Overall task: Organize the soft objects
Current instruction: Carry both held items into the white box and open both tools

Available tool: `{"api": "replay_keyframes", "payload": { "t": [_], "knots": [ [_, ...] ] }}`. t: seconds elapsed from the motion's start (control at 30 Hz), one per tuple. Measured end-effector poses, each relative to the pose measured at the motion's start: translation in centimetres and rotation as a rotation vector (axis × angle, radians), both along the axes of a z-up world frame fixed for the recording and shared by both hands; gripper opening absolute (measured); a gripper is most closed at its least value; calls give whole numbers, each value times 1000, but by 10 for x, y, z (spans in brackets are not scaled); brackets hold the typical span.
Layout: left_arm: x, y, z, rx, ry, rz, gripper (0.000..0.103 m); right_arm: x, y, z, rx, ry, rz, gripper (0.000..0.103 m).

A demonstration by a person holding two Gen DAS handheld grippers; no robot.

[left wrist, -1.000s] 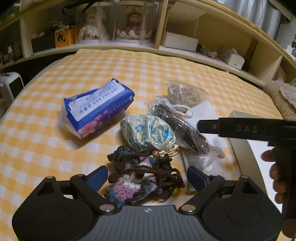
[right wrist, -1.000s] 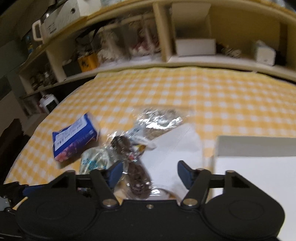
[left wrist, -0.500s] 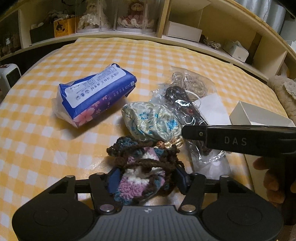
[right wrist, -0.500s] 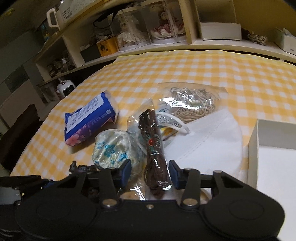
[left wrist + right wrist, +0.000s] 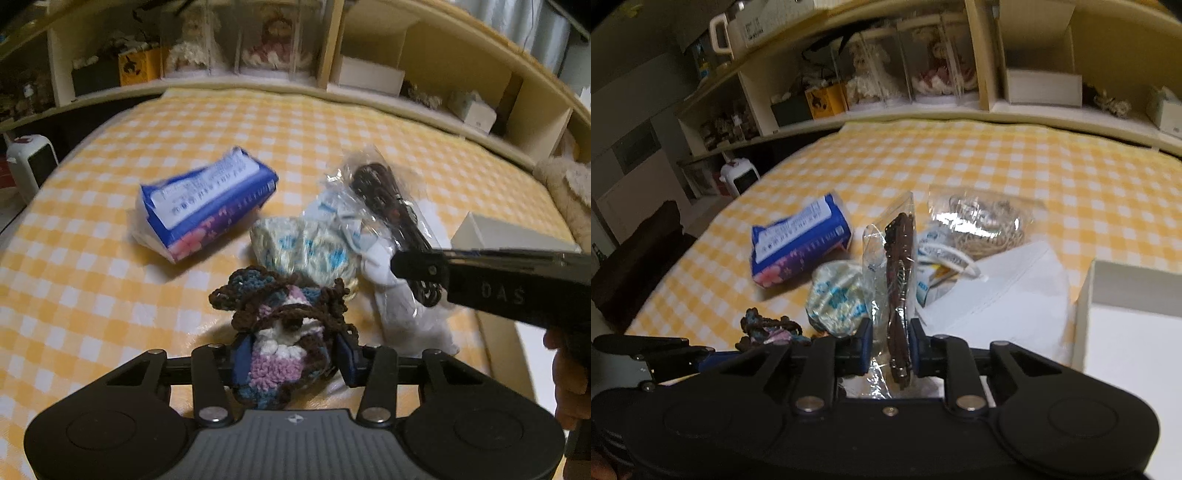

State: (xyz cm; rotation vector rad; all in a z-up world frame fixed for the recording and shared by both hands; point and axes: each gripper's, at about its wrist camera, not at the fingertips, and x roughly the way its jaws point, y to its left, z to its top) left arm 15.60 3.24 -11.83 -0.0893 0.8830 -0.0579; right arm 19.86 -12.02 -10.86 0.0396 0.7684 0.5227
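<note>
Crocheted yarn, soft and light, forms the pouch (image 5: 284, 332) clamped at its middle by the left gripper (image 5: 293, 356) above the checked cloth (image 5: 92, 295); squashing is likely. The crinkly, slippery plastic packet (image 5: 895, 291) is pinched near its lower end by the right gripper (image 5: 889, 349).

blurred tissue pack (image 5: 207, 210) print, white box (image 5: 1137, 332) cut off (right edge)

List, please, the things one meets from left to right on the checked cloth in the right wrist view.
Crocheted pouch → blue tissue pack → floral satin pouch → bagged brown item in the right gripper → white mask → white box.
</note>
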Motion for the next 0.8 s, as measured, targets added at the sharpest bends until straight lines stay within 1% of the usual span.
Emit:
{"api": "replay_keyframes", "payload": {
  "t": [0.27,0.4,0.57,0.8],
  "knots": [
    [-25,-2,38,3,-121,18,47,-30,-18,29,-3,-42,-29,20],
    [-39,-4,54,12,-169,9,47,-46,-33,46,3,-66,-59,20],
    [-56,-6,67,0,-205,-2,47,-65,-47,64,1,-104,-87,20],
    [-74,-11,85,-33,-260,-15,47,-93,-72,78,-3,-125,-134,21]
  ]
}}
